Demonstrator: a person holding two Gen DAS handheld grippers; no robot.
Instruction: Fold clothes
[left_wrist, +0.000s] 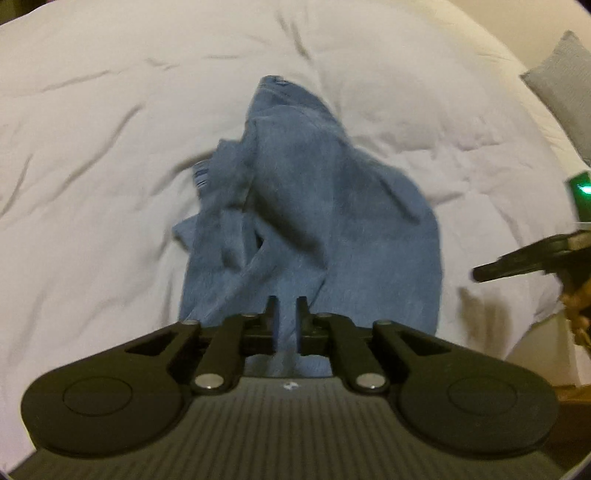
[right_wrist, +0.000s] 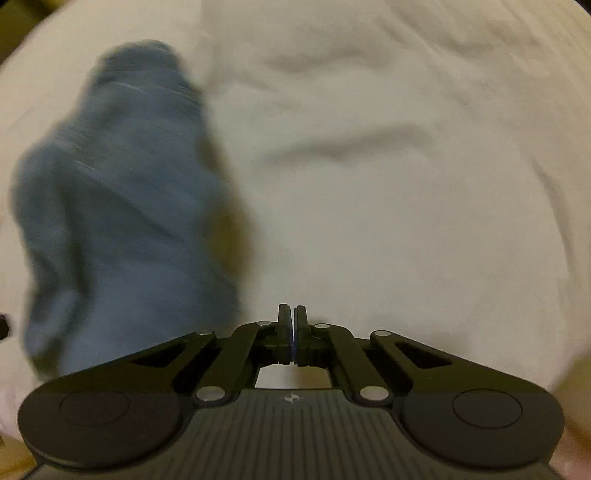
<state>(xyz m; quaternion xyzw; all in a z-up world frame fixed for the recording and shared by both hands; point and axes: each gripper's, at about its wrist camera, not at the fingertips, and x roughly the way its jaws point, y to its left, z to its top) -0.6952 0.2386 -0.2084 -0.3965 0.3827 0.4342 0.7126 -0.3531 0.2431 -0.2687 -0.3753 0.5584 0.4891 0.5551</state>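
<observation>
left gripper (left_wrist: 287, 312) – fingers clamp blue garment (left_wrist: 314, 206) | right gripper (right_wrist: 291, 319) – fingers clenched, holding nothing | white bedding (left_wrist: 110, 147)

A wrinkled white bed cover (left_wrist: 110, 147) fills the scene, a grey pillow (left_wrist: 565, 85) at its edge

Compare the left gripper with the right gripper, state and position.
The left gripper is shut on the blue garment, cloth filling a slim gap; the right gripper is shut with fingers together, holding nothing. The left points over the garment, the right over bare white bedding beside it. Both are black.
</observation>
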